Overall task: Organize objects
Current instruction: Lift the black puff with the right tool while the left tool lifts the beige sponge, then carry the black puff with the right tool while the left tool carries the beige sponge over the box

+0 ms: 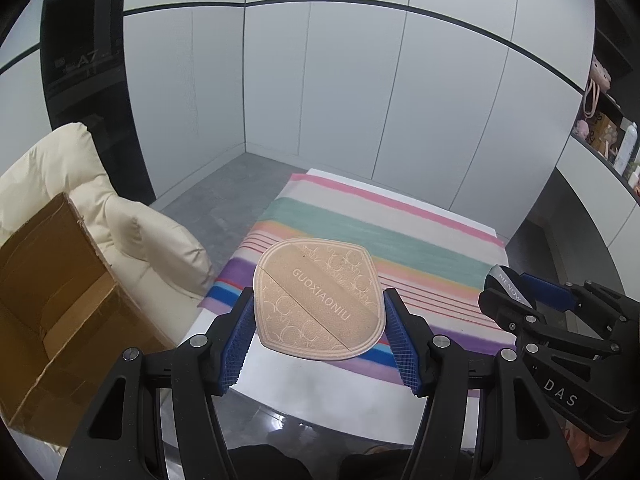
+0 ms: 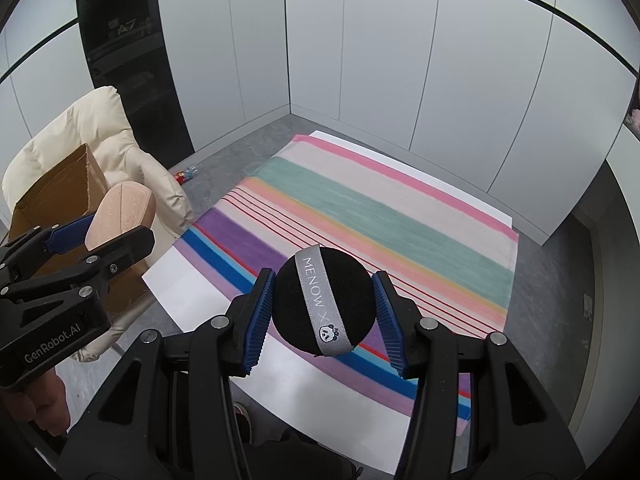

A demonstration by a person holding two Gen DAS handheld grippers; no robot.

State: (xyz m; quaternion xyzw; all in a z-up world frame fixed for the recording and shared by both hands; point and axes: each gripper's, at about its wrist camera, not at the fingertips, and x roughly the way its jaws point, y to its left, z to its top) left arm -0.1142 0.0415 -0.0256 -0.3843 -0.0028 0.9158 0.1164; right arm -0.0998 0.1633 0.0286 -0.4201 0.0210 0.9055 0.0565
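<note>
A flat beige powder puff point(image 1: 320, 300) marked GUOXIAONIU is held in the air, with my left gripper point(image 1: 320, 330) shut on its two edges. In the right wrist view the same beige puff point(image 2: 122, 210) shows at the left, in front of the cardboard box. A round black puff point(image 2: 324, 306) with a grey MENOW ribbon sits between the blue pads of my right gripper point(image 2: 324, 320), which is shut on it. From the left wrist view, the right gripper point(image 1: 532, 292) appears at the right edge with the black puff point(image 1: 510, 282) mostly hidden. Both are above the striped cloth.
A striped cloth point(image 2: 400, 216) covers a white table point(image 2: 192, 280). An open cardboard box point(image 1: 52, 296) rests on a cream padded chair point(image 1: 132, 216) at the left. A small bottle point(image 2: 188, 174) lies on the grey floor. Shelves with items point(image 1: 608, 132) stand at the right.
</note>
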